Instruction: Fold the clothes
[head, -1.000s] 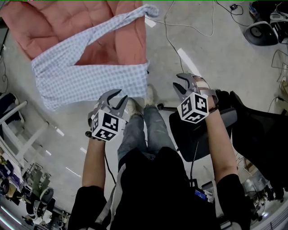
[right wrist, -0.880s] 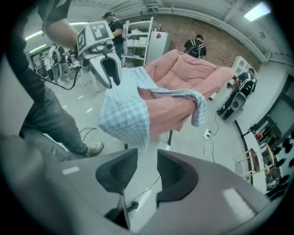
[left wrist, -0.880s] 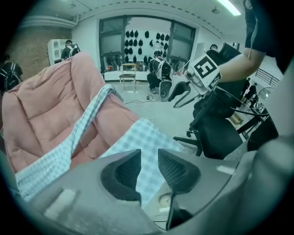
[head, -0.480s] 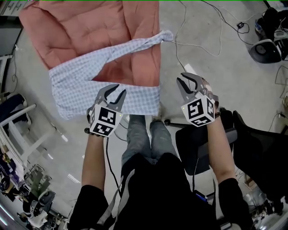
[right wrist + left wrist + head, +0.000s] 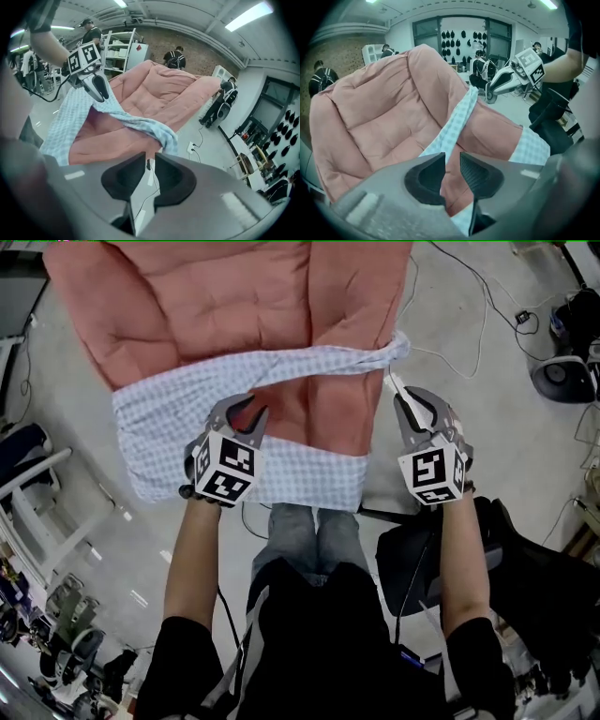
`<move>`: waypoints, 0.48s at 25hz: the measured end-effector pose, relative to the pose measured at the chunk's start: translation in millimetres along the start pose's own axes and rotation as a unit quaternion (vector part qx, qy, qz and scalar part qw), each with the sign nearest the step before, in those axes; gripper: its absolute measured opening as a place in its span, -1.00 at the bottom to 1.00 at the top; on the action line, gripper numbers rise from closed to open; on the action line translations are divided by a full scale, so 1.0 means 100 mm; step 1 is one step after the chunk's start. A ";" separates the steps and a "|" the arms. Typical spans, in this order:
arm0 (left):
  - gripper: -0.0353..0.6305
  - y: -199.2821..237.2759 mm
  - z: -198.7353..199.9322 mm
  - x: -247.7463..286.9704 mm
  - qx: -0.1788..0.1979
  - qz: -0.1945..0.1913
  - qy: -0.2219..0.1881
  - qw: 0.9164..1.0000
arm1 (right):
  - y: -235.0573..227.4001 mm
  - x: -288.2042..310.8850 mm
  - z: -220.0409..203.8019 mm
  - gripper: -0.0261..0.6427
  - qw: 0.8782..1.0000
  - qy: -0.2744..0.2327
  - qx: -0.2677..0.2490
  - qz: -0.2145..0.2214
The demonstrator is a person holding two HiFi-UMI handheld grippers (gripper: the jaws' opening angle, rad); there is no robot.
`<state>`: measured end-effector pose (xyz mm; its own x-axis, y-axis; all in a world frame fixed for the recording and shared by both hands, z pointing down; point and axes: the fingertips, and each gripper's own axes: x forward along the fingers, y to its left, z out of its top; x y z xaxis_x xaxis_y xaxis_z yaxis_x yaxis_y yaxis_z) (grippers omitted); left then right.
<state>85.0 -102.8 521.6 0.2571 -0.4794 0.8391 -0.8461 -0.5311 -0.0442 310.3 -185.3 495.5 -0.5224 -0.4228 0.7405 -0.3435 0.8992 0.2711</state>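
**Item 1: checked garment** (image 5: 281, 470). Pale blue and white, it lay spread on a pink quilted pad (image 5: 216, 306). Its broad part ran along the pad's near edge. One narrow strip ran up and across to the pad's right edge, and its tip hung just past that edge.

**Item 2: pad.** It lay flat on the grey floor (image 5: 487, 352), with cables (image 5: 469, 287) trailing beside it.

**Item 3: left claw** (image 5: 246, 409). It hung over the garment's near band. Its jaws stood narrowly apart with nothing between them.

**Item 4: right claw** (image 5: 412, 401). It hung over the floor just off the pad's right edge, near the strip's tip. Its jaws had just been closing and stood a slit apart, holding nothing.
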 end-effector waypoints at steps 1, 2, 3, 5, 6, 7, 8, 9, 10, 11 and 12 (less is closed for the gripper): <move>-0.58 0.09 0.04 0.06 0.002 0.002 -0.001 1.000 | -0.03 0.02 0.04 -0.72 1.000 -0.001 0.005 -0.004; -0.58 0.17 0.09 0.11 0.004 0.003 -0.003 1.000 | -0.05 0.03 0.07 -0.72 1.000 -0.001 0.010 -0.008; -0.57 0.25 0.14 0.17 0.007 0.004 -0.006 1.000 | -0.04 0.03 0.09 -0.72 1.000 -0.001 0.014 -0.010; -0.57 0.36 0.23 0.31 0.024 0.000 -0.006 1.000 | -0.02 0.04 0.11 -0.73 1.000 0.001 0.016 -0.011; -0.57 0.39 0.26 0.40 0.037 -0.004 -0.002 0.999 | -0.02 0.05 0.10 -0.73 1.000 0.004 0.017 -0.012; -0.57 0.40 0.29 0.49 0.052 -0.010 0.004 0.999 | -0.02 0.05 0.07 -0.73 1.000 0.008 0.019 -0.014; -0.57 0.40 0.31 0.58 0.066 -0.019 0.012 0.998 | -0.04 0.05 0.05 -0.73 1.000 0.010 0.021 -0.015; -0.57 0.39 0.32 0.67 0.077 -0.029 0.020 0.996 | -0.06 0.04 0.03 -0.73 1.000 0.012 0.024 -0.017; -0.57 0.37 0.32 0.75 0.084 -0.040 0.028 0.995 | -0.08 0.03 0.00 -0.73 0.999 0.014 0.028 -0.019; -0.57 0.36 0.33 0.83 0.091 -0.048 0.035 0.994 | -0.09 0.02 -0.03 -0.73 0.999 0.018 0.032 -0.023; -0.57 0.35 0.33 0.89 0.096 -0.054 0.041 0.993 | -0.11 0.01 -0.07 -0.73 0.999 0.022 0.037 -0.026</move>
<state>93.4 -186.7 576.6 0.2956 -0.3592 0.8852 -0.7091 -0.7035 -0.0486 319.2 -195.2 497.7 -0.4688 -0.4623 0.7527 -0.4265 0.8647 0.2654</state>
